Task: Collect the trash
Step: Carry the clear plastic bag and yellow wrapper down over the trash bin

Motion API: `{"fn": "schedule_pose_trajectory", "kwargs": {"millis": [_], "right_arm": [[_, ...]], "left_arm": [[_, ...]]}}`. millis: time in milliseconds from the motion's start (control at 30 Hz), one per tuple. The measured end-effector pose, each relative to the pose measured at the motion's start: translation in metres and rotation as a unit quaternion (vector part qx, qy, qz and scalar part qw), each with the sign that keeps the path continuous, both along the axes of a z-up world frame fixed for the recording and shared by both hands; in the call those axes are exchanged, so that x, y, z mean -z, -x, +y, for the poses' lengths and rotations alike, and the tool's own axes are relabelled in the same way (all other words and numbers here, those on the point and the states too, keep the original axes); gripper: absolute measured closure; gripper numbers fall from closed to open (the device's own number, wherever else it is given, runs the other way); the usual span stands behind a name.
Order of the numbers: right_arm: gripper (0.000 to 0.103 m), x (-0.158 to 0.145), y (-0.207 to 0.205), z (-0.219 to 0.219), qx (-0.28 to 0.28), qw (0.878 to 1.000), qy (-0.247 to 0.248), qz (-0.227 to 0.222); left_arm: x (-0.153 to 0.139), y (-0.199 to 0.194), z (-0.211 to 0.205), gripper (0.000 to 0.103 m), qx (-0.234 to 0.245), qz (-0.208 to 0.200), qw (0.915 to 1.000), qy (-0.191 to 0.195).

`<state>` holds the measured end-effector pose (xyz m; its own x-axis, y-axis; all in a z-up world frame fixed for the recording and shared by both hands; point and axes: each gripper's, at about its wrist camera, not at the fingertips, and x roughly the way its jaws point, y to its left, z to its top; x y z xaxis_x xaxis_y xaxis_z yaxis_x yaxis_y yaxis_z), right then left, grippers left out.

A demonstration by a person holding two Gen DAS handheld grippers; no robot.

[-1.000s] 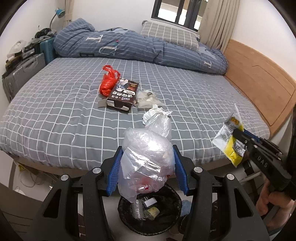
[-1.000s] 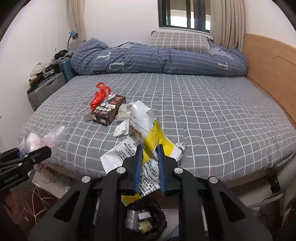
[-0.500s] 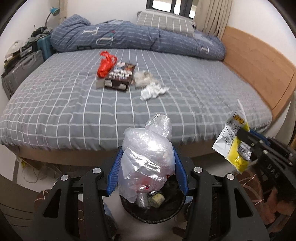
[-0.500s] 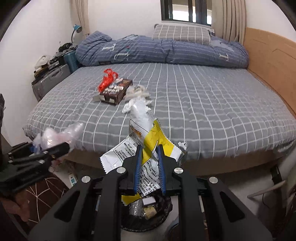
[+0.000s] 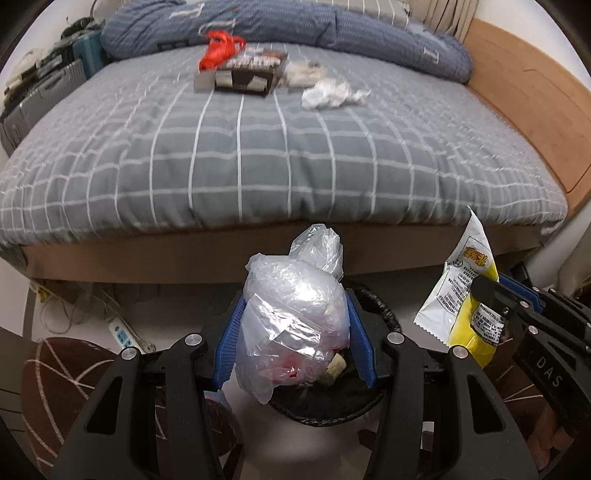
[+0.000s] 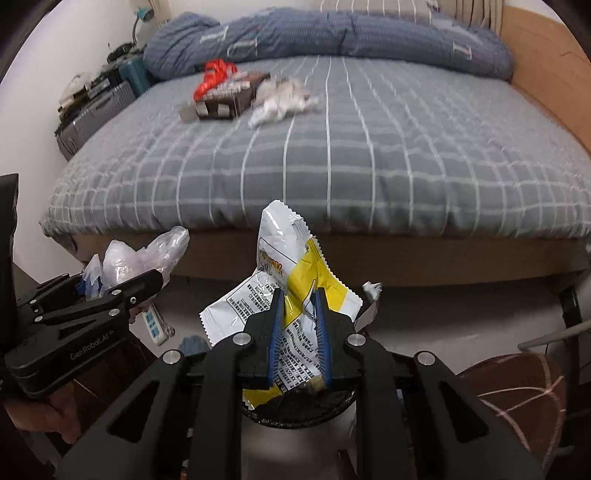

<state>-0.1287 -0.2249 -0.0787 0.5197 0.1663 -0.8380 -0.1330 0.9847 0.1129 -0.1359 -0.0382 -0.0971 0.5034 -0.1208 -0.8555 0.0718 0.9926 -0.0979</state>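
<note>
Claws (image 5: 293, 334) (image 6: 299, 328) clamped: bag (image 5: 291, 314), wrapper (image 6: 295, 280)

A bedroom in a home. A wide bed (image 5: 280, 155) with a grey checked sheet fills most of the view, with a rumpled blue duvet (image 5: 295, 22) heaped along its far side and a wooden headboard (image 5: 532, 96) on the right. Suitcases (image 6: 96, 110) stand against the white wall beside the bed (a small blue lamp (image 6: 142, 16) sits above them). On the floor lie a power strip (image 5: 122, 330), a brown patterned rug (image 5: 55, 376) and a black bin (image 5: 332, 400).
</note>
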Motion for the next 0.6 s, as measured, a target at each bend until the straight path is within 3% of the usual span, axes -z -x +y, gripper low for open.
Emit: {"fn": "schedule_pose_trajectory", "kwargs": {"millis": [267,600], "right_arm": [[0.087,0.058,-0.026,0.014,-0.011,0.997,0.008,0.070],[0.086,0.134,-0.064,0.046,-0.034,0.987,0.006,0.156]], "left_arm": [[0.055,-0.020,0.014,0.052,-0.021,0.048,0.9986,-0.009],[0.101,-0.038,0.040,0.052,-0.040,0.085,0.9953,-0.024]]}}
